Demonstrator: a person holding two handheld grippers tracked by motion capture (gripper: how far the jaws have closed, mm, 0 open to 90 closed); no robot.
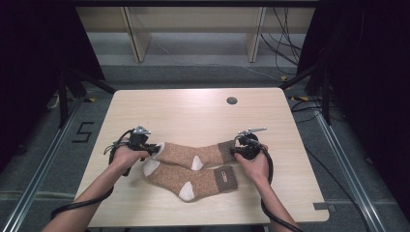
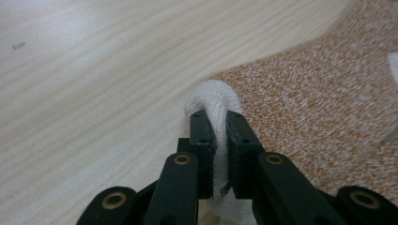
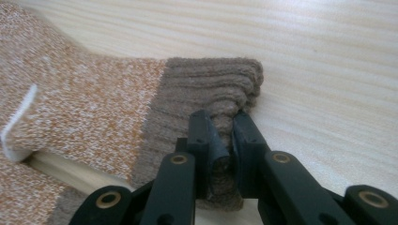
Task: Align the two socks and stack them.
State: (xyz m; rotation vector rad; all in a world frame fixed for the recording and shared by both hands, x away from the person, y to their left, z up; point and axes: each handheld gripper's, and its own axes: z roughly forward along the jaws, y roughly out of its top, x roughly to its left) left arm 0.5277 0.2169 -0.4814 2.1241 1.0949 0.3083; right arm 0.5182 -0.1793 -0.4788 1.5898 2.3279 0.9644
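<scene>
Wooden surface: pale, wood-grain rectangular table [image 1: 193, 111] with rounded corners; near edge cut off at the bottom of the high view; a small dark round hole [image 1: 232, 100] near its far right.
Floor and surroundings: grey floor [image 1: 58, 159] with a painted "5" [image 1: 83, 132] at left; cables trail at upper right; black drapes on both sides hide what lies behind them.
Far sock: speckled orange-brown knitted sock with white toe, white heel and ribbed brown cuff [image 1: 193, 153], stretched left to right between the two grippers; its lower edge touches or overlaps the near sock, which of the two is hard to tell.
Near sock: matching orange-brown sock [image 1: 193, 180] lying flat, just nearer the person; cuff carries a small label, too small to read.
Left hand: [image 1: 126, 157] wraps the gripper body, hiding most of it.
Right hand: [image 1: 255, 166] likewise covers its gripper from below.
Left gripper: [image 2: 217, 122] jaws pressed together on the far sock's white toe [image 2: 211, 96]; fabric bulges above the jaw tips, and the pinched part is hidden between them.
Right gripper: [image 3: 220, 123] jaws clamped narrowly on the ribbed brown cuff [image 3: 211, 86], which bunches at the grip; cuff edge inside the jaws cannot be made out.
</scene>
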